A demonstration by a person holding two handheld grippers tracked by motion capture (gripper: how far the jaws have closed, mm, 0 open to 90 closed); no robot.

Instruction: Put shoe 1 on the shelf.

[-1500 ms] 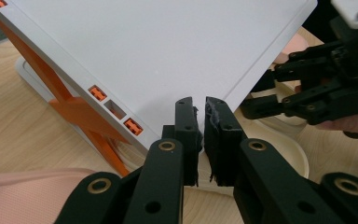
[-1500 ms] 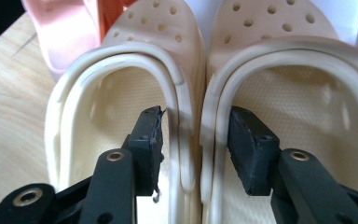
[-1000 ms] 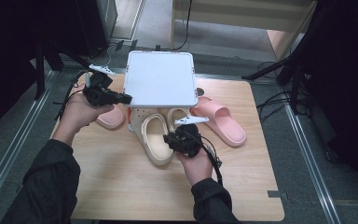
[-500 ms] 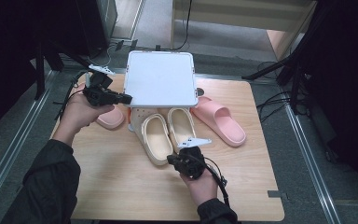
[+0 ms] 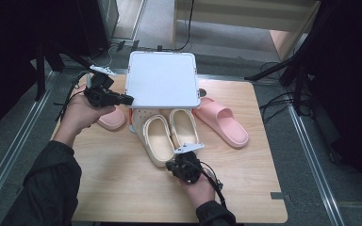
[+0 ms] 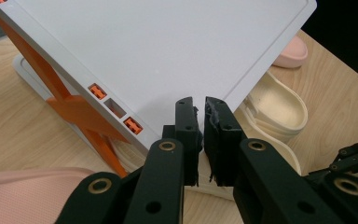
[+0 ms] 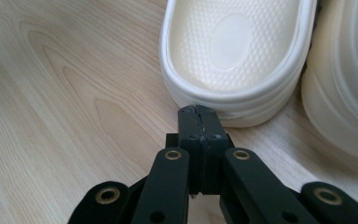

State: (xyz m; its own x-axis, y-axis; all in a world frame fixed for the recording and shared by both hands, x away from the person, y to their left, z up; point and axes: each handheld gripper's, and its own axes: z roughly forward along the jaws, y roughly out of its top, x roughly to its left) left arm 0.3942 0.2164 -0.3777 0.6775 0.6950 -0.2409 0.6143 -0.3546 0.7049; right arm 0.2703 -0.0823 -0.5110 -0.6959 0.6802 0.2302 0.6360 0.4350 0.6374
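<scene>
The right tool (image 5: 185,165) hovered low over the pale wooden tabletop (image 5: 122,188), its jaws pressed fully together on nothing, just short of the heel of the left cream foam clog (image 5: 158,140). The matching clog (image 5: 184,127) lay touching it, toes under a white flat-topped rack (image 5: 162,79). A pink slide sandal (image 5: 224,121) lay right of them. The left tool (image 5: 122,99), nearly closed and empty, sat at the rack's corner above another pink sandal (image 5: 109,119).

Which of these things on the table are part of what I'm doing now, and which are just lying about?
In the job:
- cream clogs, with the shut right gripper at one heel
- white rack, with the left gripper at its edge

Lying about:
- pink slipper right of the rack
- second pink slipper left of it
</scene>
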